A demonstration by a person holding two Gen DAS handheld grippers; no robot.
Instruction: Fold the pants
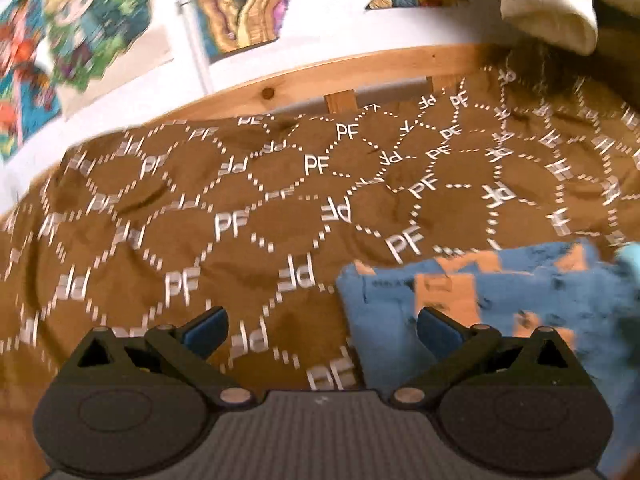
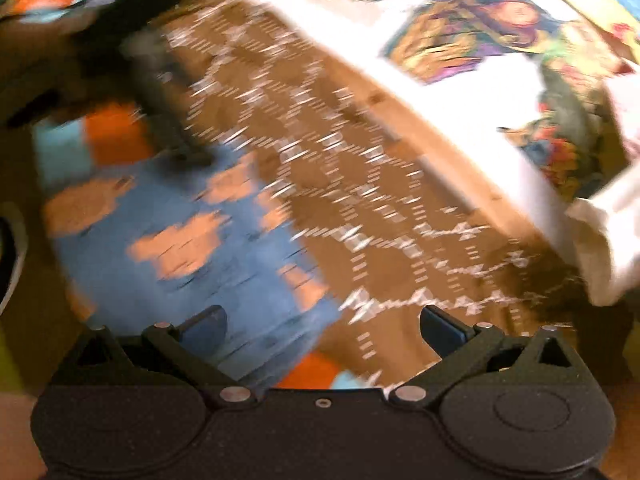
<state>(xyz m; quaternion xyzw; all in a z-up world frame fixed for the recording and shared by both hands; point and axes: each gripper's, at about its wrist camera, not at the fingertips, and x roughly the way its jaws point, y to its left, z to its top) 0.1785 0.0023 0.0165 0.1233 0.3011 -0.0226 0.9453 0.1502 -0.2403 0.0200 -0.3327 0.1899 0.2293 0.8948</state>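
Blue pants with orange patches (image 1: pixel 500 312) lie on brown PF-print bedspread (image 1: pixel 240 216), lower right of left view — left gripper (image 1: pixel 320 330) spread, empty; right gripper (image 2: pixel 322 328) likewise, pants lower left, nearer.

The brown bedspread (image 1: pixel 256 216) carried the letters "PF" in white, repeated all over between dotted rings, some upright, some mirrored or turned. In the right wrist view the same white marks were smeared by blur and could not be read there.
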